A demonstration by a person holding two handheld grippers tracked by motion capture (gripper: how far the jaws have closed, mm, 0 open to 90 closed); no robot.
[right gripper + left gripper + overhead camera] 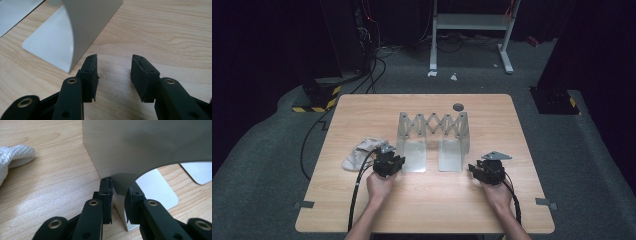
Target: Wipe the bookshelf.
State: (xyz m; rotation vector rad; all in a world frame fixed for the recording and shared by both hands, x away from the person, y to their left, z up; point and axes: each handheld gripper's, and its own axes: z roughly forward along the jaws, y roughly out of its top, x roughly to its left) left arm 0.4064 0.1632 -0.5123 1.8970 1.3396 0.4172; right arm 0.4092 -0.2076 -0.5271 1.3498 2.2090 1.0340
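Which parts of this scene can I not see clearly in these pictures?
- High view: the left gripper covers its contact with the metal rack.
- High view: the white cloth is too small to identify.
- Left gripper view: the rack's top is cut off by the upper edge.
- Right gripper view: most of the rack is cut off by the top edge; the right gripper stands open beside it.

rack (pixel 432 131): smooth matt metal | table (pixel 422 200): wood grain | cloth (pixel 362 152): woven

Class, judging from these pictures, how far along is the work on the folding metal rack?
Done: the metal rack stands upright on the table, partly drawn out. In hand: the left gripper pinches the rack's left end plate, while the right gripper is open beside the right end plate, holding nothing. Left: probably regripping to stretch or close it. The white cloth lies untouched.
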